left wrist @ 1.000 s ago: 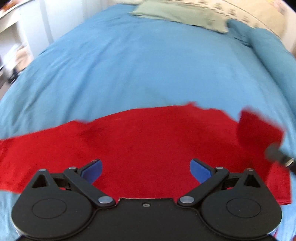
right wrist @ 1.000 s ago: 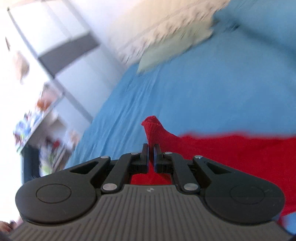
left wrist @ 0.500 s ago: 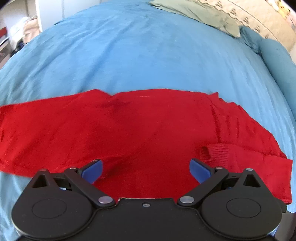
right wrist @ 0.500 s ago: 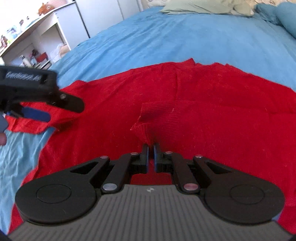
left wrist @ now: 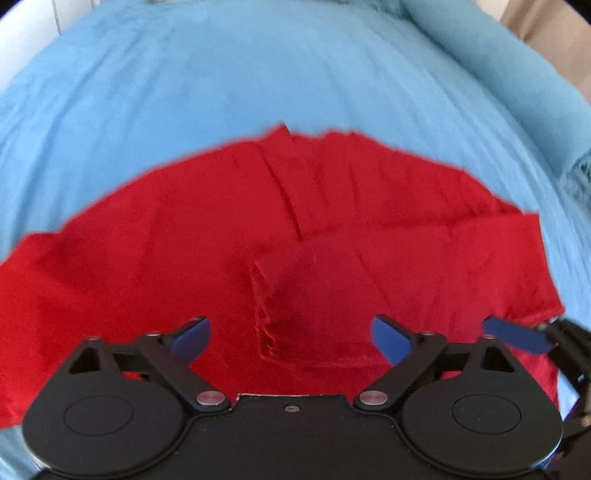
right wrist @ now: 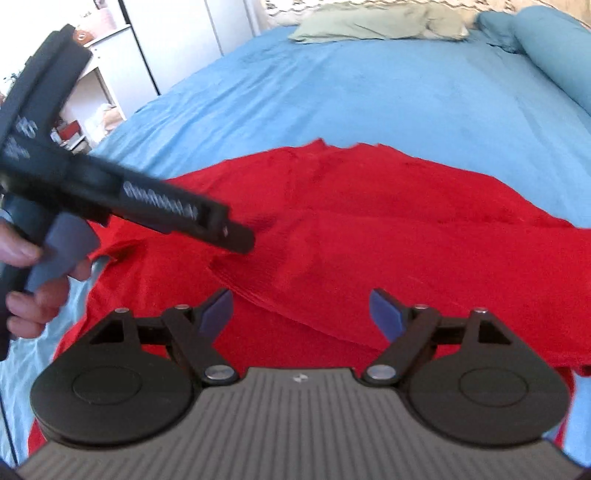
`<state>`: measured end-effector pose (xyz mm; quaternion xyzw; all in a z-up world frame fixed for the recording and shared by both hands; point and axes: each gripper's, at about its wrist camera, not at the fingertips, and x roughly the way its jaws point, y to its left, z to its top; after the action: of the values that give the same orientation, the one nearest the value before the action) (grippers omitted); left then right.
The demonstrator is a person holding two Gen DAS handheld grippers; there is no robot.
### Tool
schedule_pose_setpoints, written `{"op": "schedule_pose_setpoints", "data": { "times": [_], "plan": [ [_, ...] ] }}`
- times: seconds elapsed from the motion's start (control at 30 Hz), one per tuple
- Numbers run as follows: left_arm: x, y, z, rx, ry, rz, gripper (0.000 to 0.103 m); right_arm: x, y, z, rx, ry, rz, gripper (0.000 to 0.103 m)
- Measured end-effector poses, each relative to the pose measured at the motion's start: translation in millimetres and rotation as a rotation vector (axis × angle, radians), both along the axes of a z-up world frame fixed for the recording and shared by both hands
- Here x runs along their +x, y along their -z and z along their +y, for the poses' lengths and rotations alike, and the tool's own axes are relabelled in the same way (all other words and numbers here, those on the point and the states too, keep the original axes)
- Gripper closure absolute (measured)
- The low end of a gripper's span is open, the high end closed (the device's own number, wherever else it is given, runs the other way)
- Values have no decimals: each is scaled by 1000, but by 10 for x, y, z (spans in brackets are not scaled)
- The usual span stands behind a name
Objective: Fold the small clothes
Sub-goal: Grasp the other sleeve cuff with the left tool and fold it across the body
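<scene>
On the blue bed [left wrist: 295,74], right gripper [right wrist: 301,310] has released the sleeve [left wrist: 321,295] onto the red sweater [left wrist: 129,258]; left gripper [left wrist: 291,332] also open.

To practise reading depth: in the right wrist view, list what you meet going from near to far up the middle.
Right claw → red garment → blue bedcover → green pillow.

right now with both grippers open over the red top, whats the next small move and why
Probably send the left gripper to the unfolded left sleeve to fold it inward. The right sleeve already lies across the red sweater, and the right gripper is open, holding nothing.
</scene>
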<state>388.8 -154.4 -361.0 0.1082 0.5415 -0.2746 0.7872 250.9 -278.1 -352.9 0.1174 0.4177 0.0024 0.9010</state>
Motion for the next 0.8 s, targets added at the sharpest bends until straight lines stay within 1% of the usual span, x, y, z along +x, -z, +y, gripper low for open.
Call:
{"op": "schedule_pose_setpoints", "data": {
  "times": [0.07,0.1,0.23,0.3,0.37,0.43,0.5,0.53,0.57,0.6,0.67,0.73,0.8],
  "plan": [
    [-18,111,-26,9,5,16,24,-42,34,-70,-10,18,19,6],
    [-37,157,-28,12,7,14,25,-69,67,-97,-11,24,29,6],
    [-100,207,-42,14,14,-23,26,-122,151,-188,-10,38,51,6],
    [-148,218,-58,19,26,-29,36,-142,184,-214,-6,41,55,6],
    [-158,208,-76,27,40,-30,43,-147,194,-219,-11,45,53,6],
    [-164,206,-101,35,29,-23,49,-150,198,-219,-18,50,52,6],
    [-121,203,-123,45,1,-15,62,-112,199,-217,-20,55,51,6],
    [-115,198,-130,47,-14,-12,67,-103,193,-218,-21,56,50,6],
    [-121,188,-121,49,-24,-10,78,-70,197,-215,-23,57,50,6],
    [-118,187,-128,52,-31,-7,88,-52,195,-214,-25,56,50,6],
    [-119,187,-151,49,-36,-4,95,-49,184,-212,-33,53,50,6],
    [-147,157,-180,57,-30,-20,97,-38,186,-208,-43,50,50,6],
    [-181,124,-231,68,-18,-55,97,-39,179,-212,-49,50,49,6]
  ]
}}
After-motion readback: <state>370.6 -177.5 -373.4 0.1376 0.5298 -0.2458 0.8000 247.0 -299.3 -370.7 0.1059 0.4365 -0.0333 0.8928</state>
